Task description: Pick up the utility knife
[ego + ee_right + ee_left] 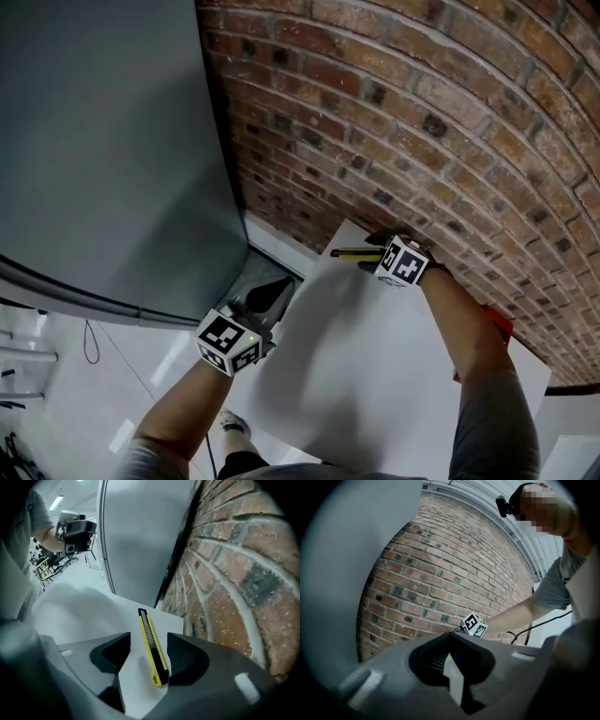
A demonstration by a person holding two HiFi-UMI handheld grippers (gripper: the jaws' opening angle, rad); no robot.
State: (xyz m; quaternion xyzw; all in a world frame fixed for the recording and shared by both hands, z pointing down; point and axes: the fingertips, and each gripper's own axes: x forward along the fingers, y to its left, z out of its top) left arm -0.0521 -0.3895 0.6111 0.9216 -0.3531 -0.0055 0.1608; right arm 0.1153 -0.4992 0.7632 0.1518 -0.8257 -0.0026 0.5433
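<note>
Yellow and black, the knife [354, 251] lies flat on the white tabletop [375, 375] at its far corner, close under the brick wall [422, 122]. In the head view my right gripper [373, 253] is down at that corner, lined up with the knife's handle end. My left gripper [270, 291] sits at the tabletop's left edge beside the grey panel [103, 141], well away from the work. I judge it is parked there to keep clear.

In the left gripper view the jaws are pressed together at their tips with nothing between them. Only a sliver of white surface shows through the hollow behind the tips.

In the right gripper view the jaws are spread, one on each side of the knife [152, 651]. The handle end lies in the gap, close against the jaw nearer the wall (I can't tell whether it touches), and the blade end points toward the far edge. Straddling the handle lets the pads close on its long flat sides. I judge the grasp is set up but not yet made. The off-centre fit could nudge the knife sideways when I close the jaws.
</note>
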